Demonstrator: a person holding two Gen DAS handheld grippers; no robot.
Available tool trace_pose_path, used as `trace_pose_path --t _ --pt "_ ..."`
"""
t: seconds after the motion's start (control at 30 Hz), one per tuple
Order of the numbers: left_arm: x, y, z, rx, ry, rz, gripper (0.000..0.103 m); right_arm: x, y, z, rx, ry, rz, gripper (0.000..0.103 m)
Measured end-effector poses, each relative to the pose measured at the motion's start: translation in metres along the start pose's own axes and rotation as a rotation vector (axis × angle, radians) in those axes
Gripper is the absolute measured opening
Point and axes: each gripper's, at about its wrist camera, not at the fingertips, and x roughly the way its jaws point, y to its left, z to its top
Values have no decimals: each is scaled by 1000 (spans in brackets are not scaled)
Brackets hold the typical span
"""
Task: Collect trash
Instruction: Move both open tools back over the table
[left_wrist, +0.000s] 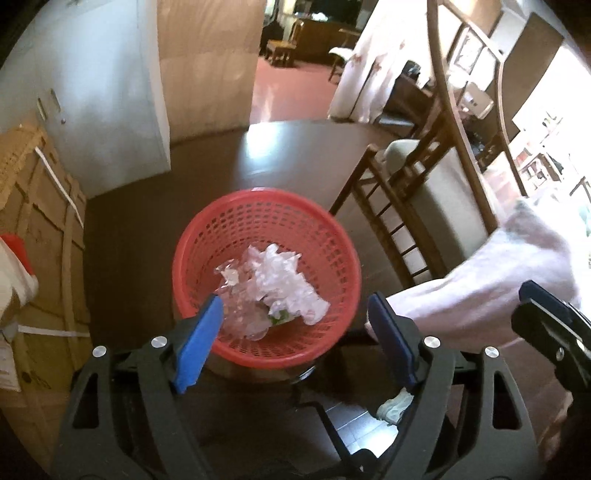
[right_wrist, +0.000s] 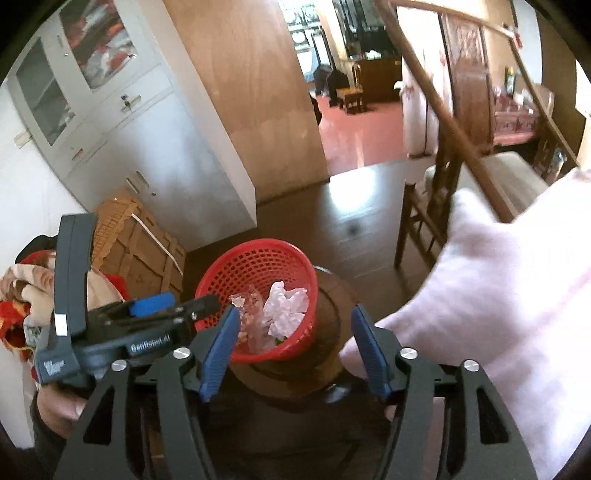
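A red mesh basket (left_wrist: 332, 236) stands on a dark round wooden stool (right_wrist: 325, 295). Inside lie a crumpled white paper (left_wrist: 291, 284) and a clear crinkled plastic wrapper (left_wrist: 240, 310); both also show in the right wrist view, the paper (right_wrist: 284, 306) beside the wrapper (right_wrist: 247, 314). My left gripper (left_wrist: 295, 332) is open and empty, its blue fingers just above the basket's near rim. My right gripper (right_wrist: 295, 347) is open and empty, above and behind the basket (right_wrist: 218, 280). The left gripper (right_wrist: 166, 306) shows at the left of the right wrist view.
A large white cloth-like bundle (right_wrist: 509, 302) lies right of the stool, touching my right fingers. A wooden chair (left_wrist: 399, 206) with a cushion stands at the right. Cardboard boxes (left_wrist: 40, 236) and a grey cabinet (right_wrist: 147, 140) are at the left.
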Motion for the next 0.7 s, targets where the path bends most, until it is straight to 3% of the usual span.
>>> trace_pose_path --t 0.27,0.5,0.7 --pt "-47 -48 -10 99 -76 -19 90 -78 -19 -25 -2 -98 -68 86" --pt "-88 -123 -29 284 -137 -115 96 -151 -61 -59 83 -191 -164 90" --pt "-103 -205 -48 420 -126 -235 96 -232 -123 -108 211 -276 -342 94"
